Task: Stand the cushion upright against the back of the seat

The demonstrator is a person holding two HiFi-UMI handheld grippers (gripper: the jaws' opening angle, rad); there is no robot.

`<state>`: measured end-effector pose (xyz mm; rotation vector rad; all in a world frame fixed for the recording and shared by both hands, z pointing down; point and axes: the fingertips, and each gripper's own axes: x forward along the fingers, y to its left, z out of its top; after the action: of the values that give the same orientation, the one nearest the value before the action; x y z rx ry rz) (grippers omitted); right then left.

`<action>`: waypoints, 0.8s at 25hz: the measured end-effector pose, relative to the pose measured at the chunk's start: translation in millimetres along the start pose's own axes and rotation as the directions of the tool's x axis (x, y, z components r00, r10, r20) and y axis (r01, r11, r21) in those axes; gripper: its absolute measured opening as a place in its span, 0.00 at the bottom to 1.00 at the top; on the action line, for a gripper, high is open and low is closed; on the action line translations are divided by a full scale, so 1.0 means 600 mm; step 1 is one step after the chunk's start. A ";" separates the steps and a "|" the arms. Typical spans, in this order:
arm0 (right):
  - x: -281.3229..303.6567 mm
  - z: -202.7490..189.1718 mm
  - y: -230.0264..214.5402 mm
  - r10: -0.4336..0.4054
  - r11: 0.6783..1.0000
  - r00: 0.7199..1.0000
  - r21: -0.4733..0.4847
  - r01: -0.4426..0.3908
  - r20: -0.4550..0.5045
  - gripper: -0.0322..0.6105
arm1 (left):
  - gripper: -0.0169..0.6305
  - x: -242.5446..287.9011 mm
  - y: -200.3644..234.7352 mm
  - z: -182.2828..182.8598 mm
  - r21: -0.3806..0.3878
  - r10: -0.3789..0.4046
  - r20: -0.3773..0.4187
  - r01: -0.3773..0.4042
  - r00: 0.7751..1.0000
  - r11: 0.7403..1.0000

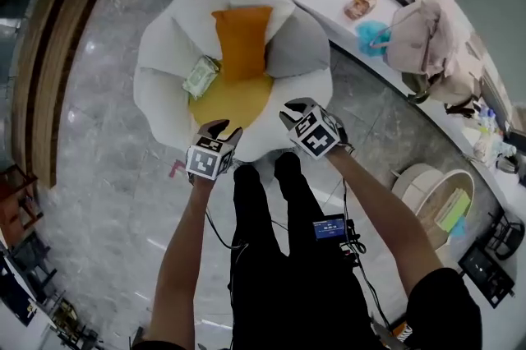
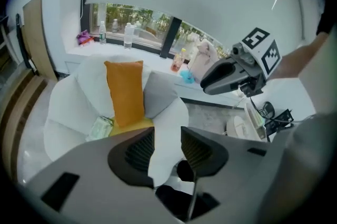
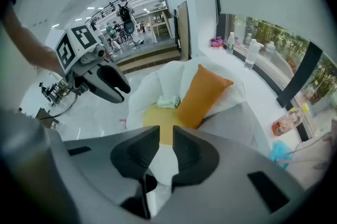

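**While the cushion stands upright, nothing is held**

The white chair fills the far middle; the orange cushion leans on its back, above the yellow seat. At the chair's near edge, the left gripper and right gripper hover empty, jaws narrowly apart. A small packet lies left of the cushion.

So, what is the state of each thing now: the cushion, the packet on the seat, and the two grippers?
Orange cushion: upright, leaning on the back of the armchair.
Pale packet: lying on the yellow seat, beside the cushion.
Left gripper: jaws apart, nothing between them.
Right gripper: jaws slightly apart, nothing between them.
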<state>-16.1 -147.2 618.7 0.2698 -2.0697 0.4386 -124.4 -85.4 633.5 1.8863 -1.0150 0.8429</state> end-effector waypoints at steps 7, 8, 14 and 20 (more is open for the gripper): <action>-0.132 -0.006 0.063 0.016 0.999 0.996 0.047 -0.020 0.089 0.12 | 0.16 -0.078 -0.116 0.019 -0.034 -0.018 0.071 0.021 0.997 0.999; -0.148 -0.003 0.065 0.016 0.998 0.994 0.057 -0.022 0.106 0.11 | 0.15 -0.086 -0.131 0.028 -0.049 -0.032 0.091 0.037 0.995 0.998; -0.234 0.008 0.086 0.073 0.985 0.971 0.136 -0.106 0.228 0.08 | 0.09 -0.134 -0.211 0.064 -0.064 -0.048 0.170 0.060 0.984 0.996; -0.315 0.010 0.092 0.058 0.984 0.949 0.142 -0.106 0.309 0.08 | 0.05 -0.190 -0.250 0.103 -0.155 -0.063 0.310 0.116 0.949 0.981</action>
<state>55.3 -96.7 442.0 0.3649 -2.3573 0.6470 -34.1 -50.9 460.7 1.9321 -1.1369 0.4027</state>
